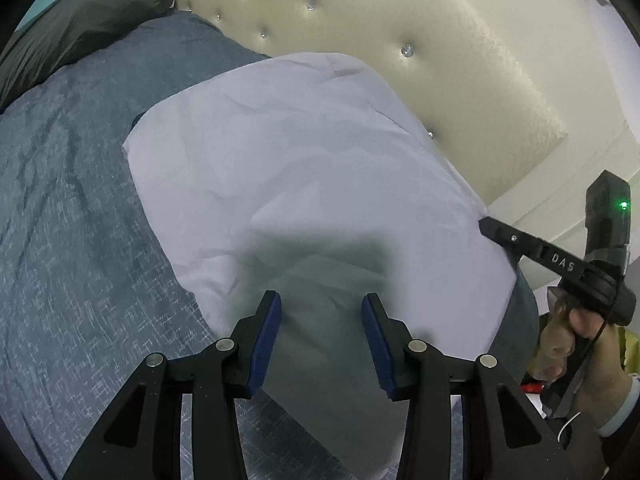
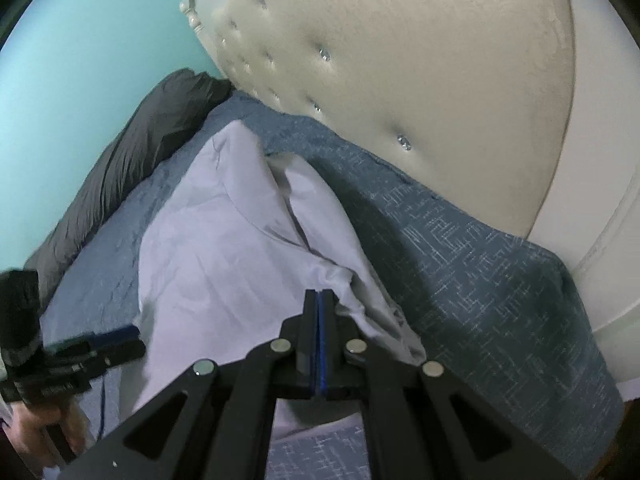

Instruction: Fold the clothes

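Headboard (image 1: 400,28) close behind garment (image 1: 304,168)

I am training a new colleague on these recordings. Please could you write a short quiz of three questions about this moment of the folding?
1. True or false: the left gripper is shut on the pale lilac garment.
2. What are the jaws of the right gripper closed on?
A. the dark pillow
B. a bunched edge of the garment
C. the blue bedspread
3. Fill the gap: behind the bed stands a cream tufted ____.

Key
1. False: its jaws stand apart above the cloth, with nothing between the pads.
2. B
3. headboard
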